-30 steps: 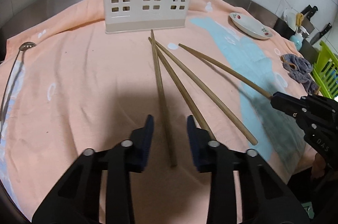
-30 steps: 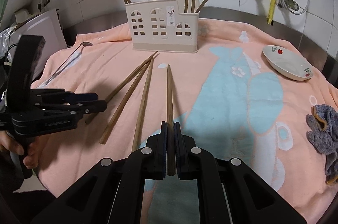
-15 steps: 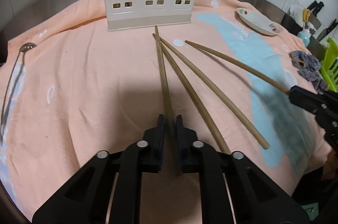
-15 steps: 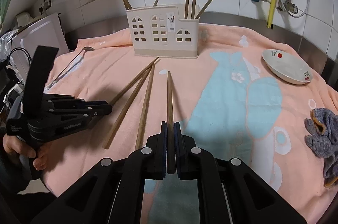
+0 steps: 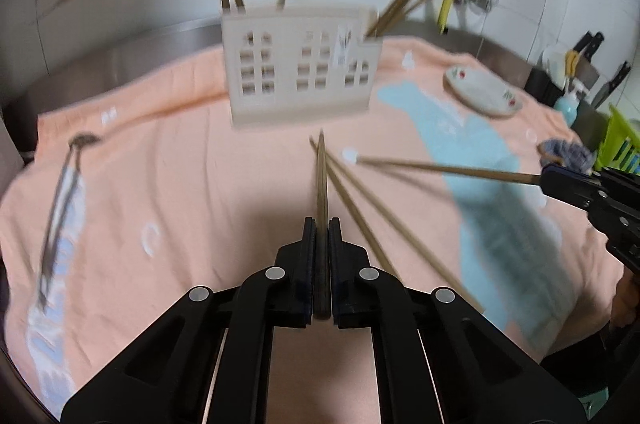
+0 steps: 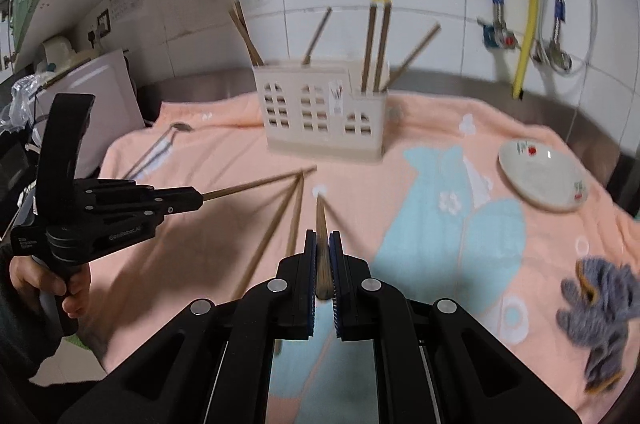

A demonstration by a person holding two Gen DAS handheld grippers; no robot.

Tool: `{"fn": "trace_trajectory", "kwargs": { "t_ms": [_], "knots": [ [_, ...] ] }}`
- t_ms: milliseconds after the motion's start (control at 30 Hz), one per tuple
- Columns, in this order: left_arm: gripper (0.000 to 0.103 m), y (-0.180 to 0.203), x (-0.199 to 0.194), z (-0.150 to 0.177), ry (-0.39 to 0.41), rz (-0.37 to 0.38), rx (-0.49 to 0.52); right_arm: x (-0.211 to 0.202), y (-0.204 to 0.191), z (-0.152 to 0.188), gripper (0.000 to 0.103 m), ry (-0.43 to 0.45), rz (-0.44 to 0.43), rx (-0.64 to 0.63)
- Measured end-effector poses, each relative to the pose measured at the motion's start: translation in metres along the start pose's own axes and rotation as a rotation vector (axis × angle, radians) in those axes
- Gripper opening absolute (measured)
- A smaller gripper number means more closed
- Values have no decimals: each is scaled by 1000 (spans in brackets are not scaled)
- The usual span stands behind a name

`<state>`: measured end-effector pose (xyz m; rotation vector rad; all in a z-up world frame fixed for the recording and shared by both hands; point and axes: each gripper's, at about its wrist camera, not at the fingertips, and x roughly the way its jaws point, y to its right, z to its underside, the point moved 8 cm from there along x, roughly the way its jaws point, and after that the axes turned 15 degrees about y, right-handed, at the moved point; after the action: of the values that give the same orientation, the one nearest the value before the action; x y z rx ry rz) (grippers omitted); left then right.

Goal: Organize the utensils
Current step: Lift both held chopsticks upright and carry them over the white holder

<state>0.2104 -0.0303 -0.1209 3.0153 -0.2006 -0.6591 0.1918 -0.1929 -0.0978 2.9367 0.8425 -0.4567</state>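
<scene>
Several chopsticks already stand in the cream holder (image 6: 324, 116) at upper centre. The left gripper (image 5: 321, 224) is clamped on one chopstick (image 5: 321, 176), the right gripper (image 6: 322, 236) on another (image 6: 320, 220), both lifted. Two more (image 5: 360, 208) lie on the towel-covered tabletop (image 5: 192, 184), plus a spoon (image 5: 64, 192) at left.

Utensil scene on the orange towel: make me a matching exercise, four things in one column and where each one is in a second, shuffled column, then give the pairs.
Things:
1. left gripper
2. white dish
3. metal spoon
4. grey cloth

Places or states:
A. lying flat at the towel's far left
B. crumpled near the towel's right edge
C. shut on a chopstick
D. right of the utensil holder, empty

Pairs: 1-C, 2-D, 3-A, 4-B
</scene>
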Motion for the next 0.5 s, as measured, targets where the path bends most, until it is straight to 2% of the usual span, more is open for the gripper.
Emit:
{"fn": "trace_trajectory", "kwargs": {
  "t_ms": [167, 500],
  "knots": [
    [5, 0, -10, -35, 66, 13, 27, 3, -5, -40, 6, 39, -36, -33],
    [5, -7, -10, -89, 119, 42, 39, 18, -3, -125, 6, 78, -90, -61]
  ]
}}
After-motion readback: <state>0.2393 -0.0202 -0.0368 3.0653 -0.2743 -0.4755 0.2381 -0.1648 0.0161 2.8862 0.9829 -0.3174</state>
